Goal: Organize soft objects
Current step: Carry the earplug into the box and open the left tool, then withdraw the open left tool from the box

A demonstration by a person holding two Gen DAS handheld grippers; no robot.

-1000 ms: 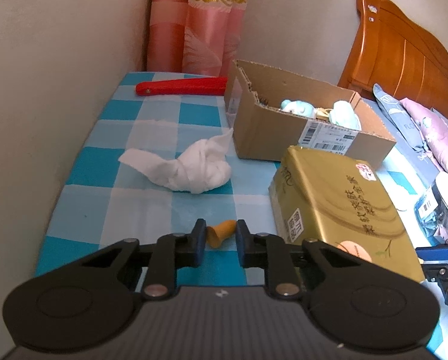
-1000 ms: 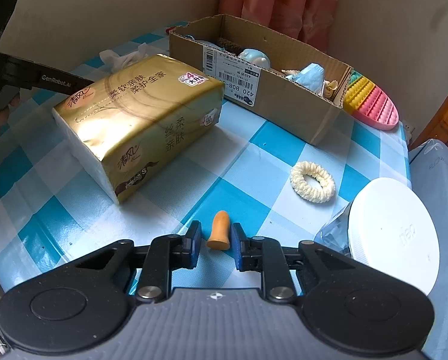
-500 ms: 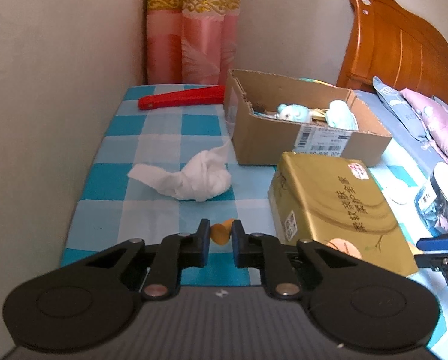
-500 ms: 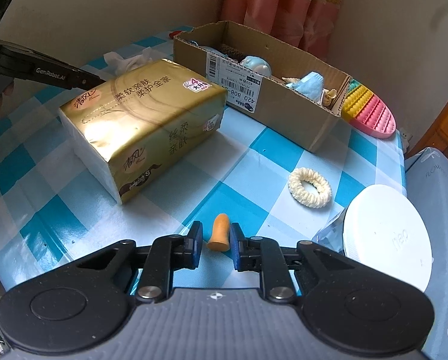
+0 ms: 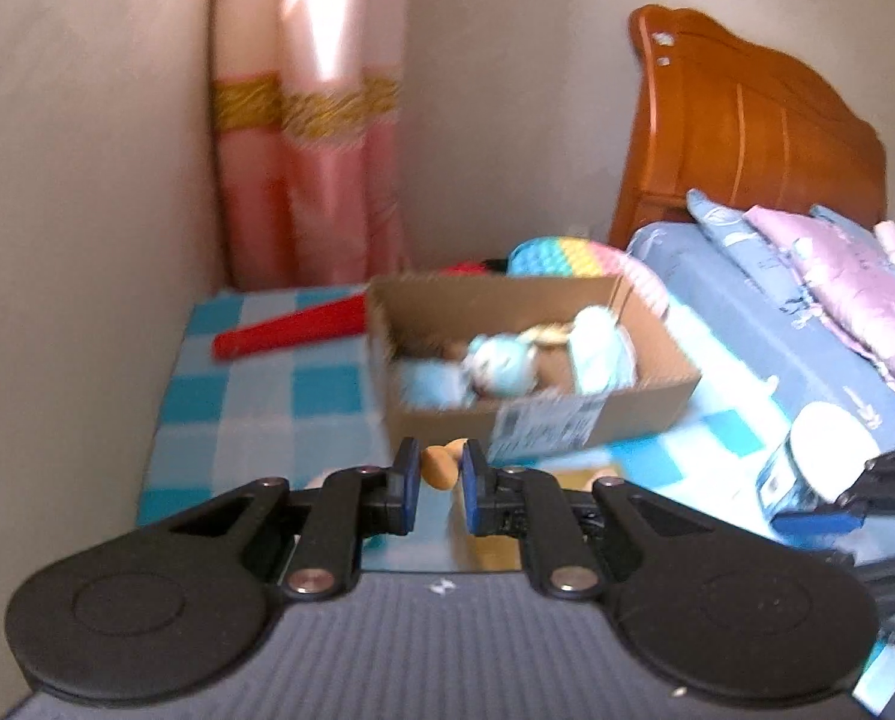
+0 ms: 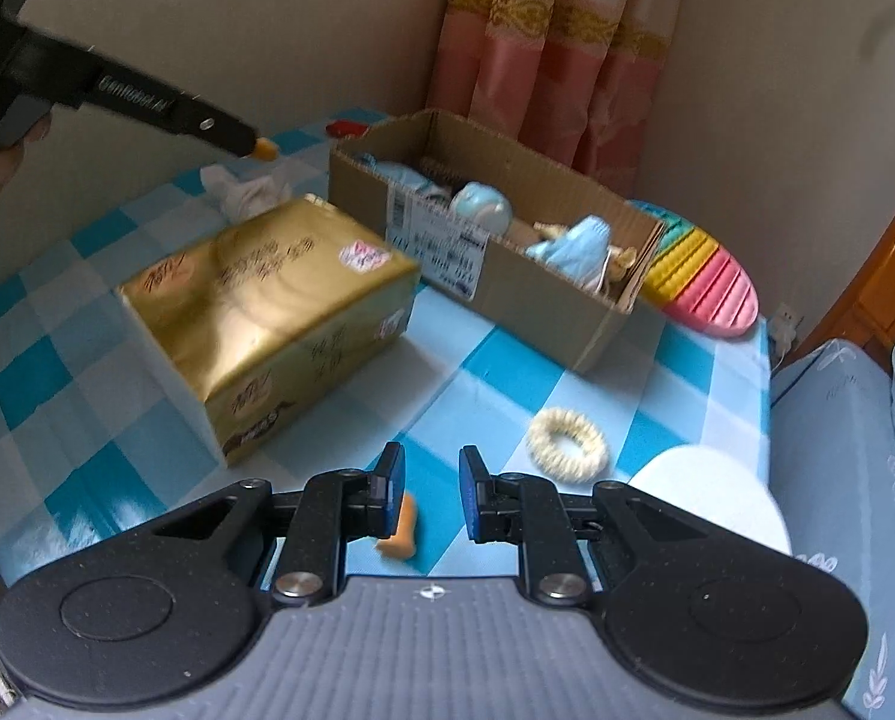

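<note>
left gripper [image 5: 437, 476]: orange earplug [image 5: 441, 465] clamped between fingers, held above tabletop [image 5: 255, 408] | right gripper [image 6: 429, 495]: second earplug [image 6: 401, 531] pressed by left finger only, grasp cannot be told | box [image 6: 543, 294] behind

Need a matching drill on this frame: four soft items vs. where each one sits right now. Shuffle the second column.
Things:
1. orange earplug seen in the left wrist view
2. cream scrunchie
3. blue plush toy
4. rainbow pop-it pad

Places:
A. inside the cardboard box
B. lying loose on the checked tablecloth
C. pinched in the left gripper
D. just outside the box, at its end

Pairs: 1-C, 2-B, 3-A, 4-D
</note>
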